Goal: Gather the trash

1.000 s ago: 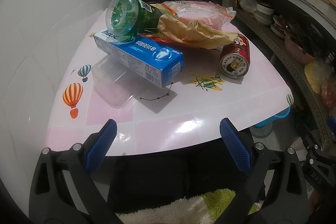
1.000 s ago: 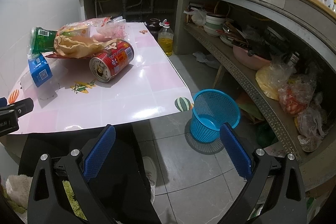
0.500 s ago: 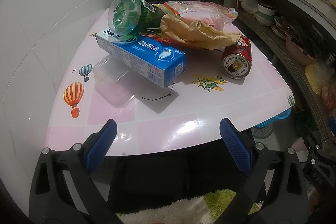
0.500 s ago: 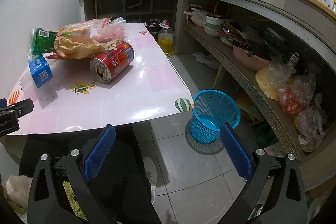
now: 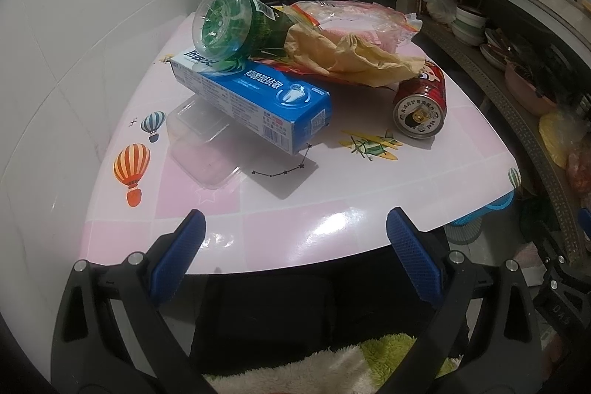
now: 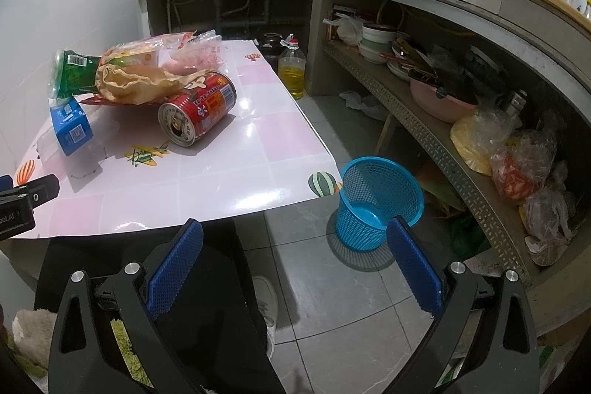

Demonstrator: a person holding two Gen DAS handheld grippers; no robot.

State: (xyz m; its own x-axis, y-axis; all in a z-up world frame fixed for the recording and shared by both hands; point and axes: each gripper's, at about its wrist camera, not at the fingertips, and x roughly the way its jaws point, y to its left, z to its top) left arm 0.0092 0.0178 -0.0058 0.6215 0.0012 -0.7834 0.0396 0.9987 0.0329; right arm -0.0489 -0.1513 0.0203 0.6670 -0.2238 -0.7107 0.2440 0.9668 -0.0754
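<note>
Trash lies on the pink table: a blue toothpaste box, a green plastic bottle on its side, a crumpled brown paper bag, a clear bag, a red can on its side and a clear plastic tray. My left gripper is open and empty at the table's near edge. My right gripper is open and empty over the floor, right of the table. The can, box and a blue mesh basket on the floor show in the right wrist view.
A white tiled wall borders the table on the left. Concrete counter shelves with bowls and bags run along the right. An oil bottle stands on the floor beyond the table. The person's dark legs are below the grippers.
Both grippers have drifted slightly toward the table, staying open. Nothing on the table has moved.
</note>
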